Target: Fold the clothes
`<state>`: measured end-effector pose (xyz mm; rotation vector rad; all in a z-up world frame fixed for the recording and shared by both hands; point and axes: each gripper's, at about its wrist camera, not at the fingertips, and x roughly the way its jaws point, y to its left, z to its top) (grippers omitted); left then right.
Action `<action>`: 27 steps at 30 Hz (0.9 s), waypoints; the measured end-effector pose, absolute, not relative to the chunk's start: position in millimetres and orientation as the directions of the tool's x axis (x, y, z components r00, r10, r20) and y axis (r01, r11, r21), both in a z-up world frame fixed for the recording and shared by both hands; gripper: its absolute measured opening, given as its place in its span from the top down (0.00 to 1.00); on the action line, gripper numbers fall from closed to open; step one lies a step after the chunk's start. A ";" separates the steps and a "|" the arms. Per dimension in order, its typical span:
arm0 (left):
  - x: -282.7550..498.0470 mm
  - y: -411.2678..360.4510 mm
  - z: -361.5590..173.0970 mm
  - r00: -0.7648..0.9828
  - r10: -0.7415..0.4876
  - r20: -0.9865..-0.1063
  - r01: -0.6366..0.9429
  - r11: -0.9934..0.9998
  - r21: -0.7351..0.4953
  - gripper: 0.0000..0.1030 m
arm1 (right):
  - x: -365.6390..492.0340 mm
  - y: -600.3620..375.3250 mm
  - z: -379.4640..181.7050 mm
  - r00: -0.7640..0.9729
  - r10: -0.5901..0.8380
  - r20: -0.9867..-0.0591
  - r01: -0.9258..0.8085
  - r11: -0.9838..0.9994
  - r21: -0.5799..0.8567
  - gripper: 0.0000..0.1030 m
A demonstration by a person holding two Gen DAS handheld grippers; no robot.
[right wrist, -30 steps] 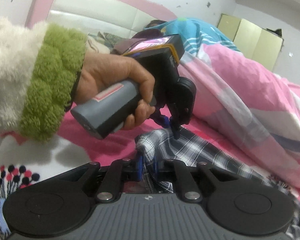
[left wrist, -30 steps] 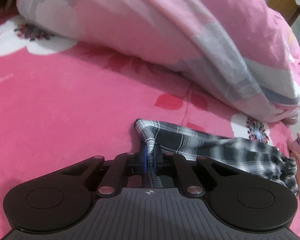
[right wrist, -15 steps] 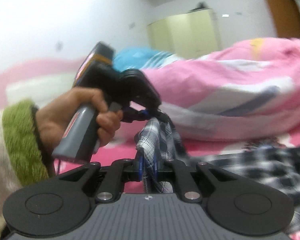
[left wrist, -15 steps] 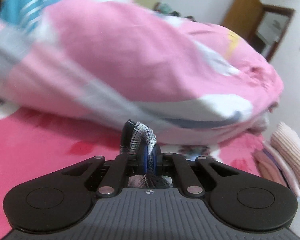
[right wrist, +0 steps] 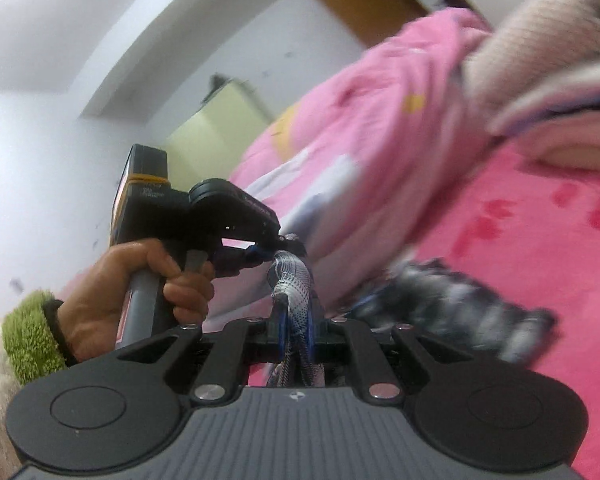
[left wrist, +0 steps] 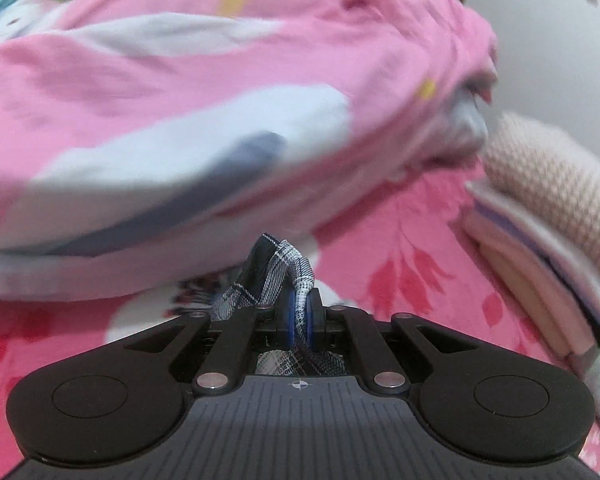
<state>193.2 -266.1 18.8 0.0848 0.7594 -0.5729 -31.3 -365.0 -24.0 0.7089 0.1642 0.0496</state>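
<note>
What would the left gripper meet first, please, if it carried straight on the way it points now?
Most likely the pink quilt bunched directly ahead; the left gripper, shut on the plaid garment, points at its lower edge. Motion blur makes the depth uncertain.

Plaid garment (right wrist: 296, 280) between both claws

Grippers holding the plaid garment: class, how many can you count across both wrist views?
2. The left gripper is shut on the plaid garment, and the right gripper pinches a bunched edge nearby. The rest trails blurred onto the pink bedspread.
</note>
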 end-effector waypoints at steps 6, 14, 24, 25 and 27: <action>188.6 -334.1 -6.8 0.543 -0.435 -0.718 0.591 0.806 -0.042 0.97 | -37.2 -404.3 -55.2 0.989 0.037 -0.141 0.075 0.699 0.711 0.91; 191.8 -341.5 -24.7 0.480 -0.543 -0.689 0.631 0.759 -0.159 0.67 | -37.5 -443.2 -108.0 0.987 0.018 -0.161 0.126 0.544 0.829 0.91; 146.8 -182.3 121.1 0.683 -0.453 -0.573 0.567 0.823 0.024 0.67 | -39.6 -450.3 -126.7 0.987 0.028 -0.158 0.126 0.473 0.872 0.91; 140.4 -161.4 132.6 0.694 -0.425 -0.581 0.543 0.839 0.035 0.65 | -39.7 -450.3 -126.6 0.987 0.030 -0.160 0.127 0.473 0.872 0.90; 127.8 -120.0 154.0 0.712 -0.368 -0.598 0.494 0.868 0.053 0.63 | -39.7 -450.1 -125.8 0.985 0.033 -0.167 0.132 0.473 0.871 0.90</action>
